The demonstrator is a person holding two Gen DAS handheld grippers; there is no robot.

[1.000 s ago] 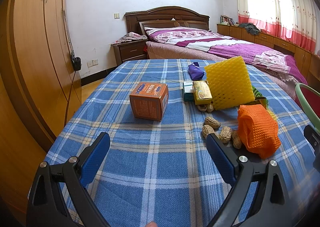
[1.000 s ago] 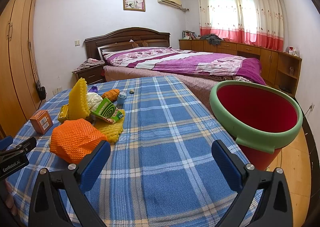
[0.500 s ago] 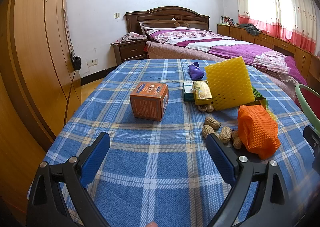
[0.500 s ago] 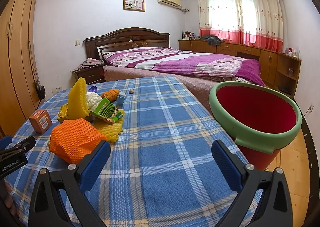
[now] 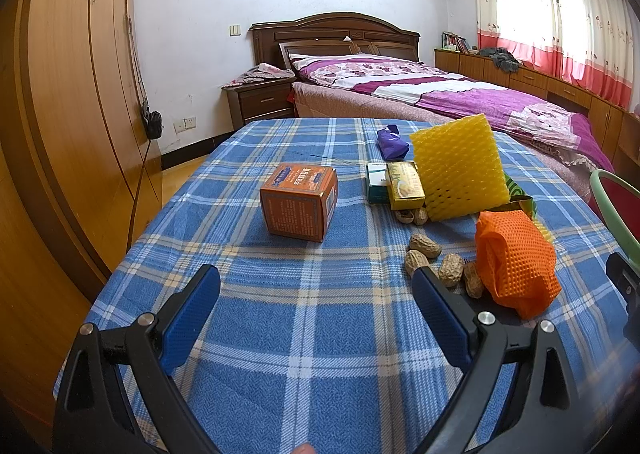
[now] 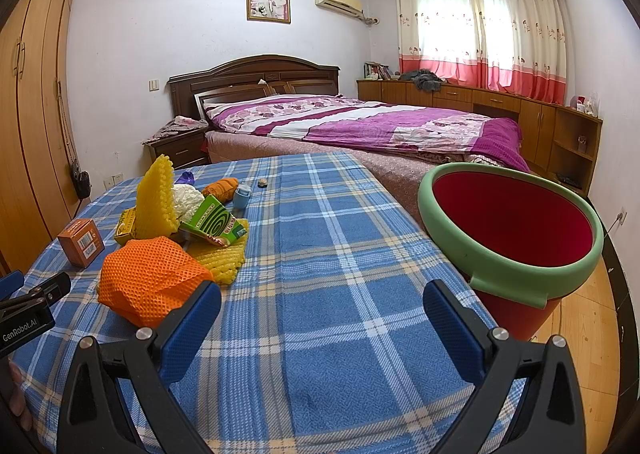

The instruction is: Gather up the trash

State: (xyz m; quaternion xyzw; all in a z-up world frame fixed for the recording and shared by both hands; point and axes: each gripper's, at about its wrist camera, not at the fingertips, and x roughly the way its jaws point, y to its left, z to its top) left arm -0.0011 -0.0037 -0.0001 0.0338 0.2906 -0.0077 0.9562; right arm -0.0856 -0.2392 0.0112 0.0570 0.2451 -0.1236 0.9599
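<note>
Trash lies on a blue plaid table [image 5: 320,334]: an orange box [image 5: 299,201], an orange foam net [image 5: 516,264], several peanuts [image 5: 424,246], an upright yellow foam net [image 5: 460,169], small yellow and teal boxes [image 5: 404,185] and a purple wrapper [image 5: 392,143]. My left gripper [image 5: 316,310] is open above the near cloth, empty. My right gripper [image 6: 322,328] is open and empty, with the orange foam net [image 6: 150,286] at its left finger. A red bin with a green rim [image 6: 512,238] stands off the table's right edge. A green coil box [image 6: 214,221] lies by the yellow net [image 6: 156,197].
A bed [image 6: 360,125] stands behind the table, a wooden wardrobe [image 5: 60,93] on the left, low cabinets [image 6: 520,113] under the curtained window. The left gripper's body [image 6: 28,314] shows at the right view's left edge. Wood floor [image 6: 584,314] lies beside the bin.
Both views have shifted very slightly; the grippers stay open and the objects on the table have not moved.
</note>
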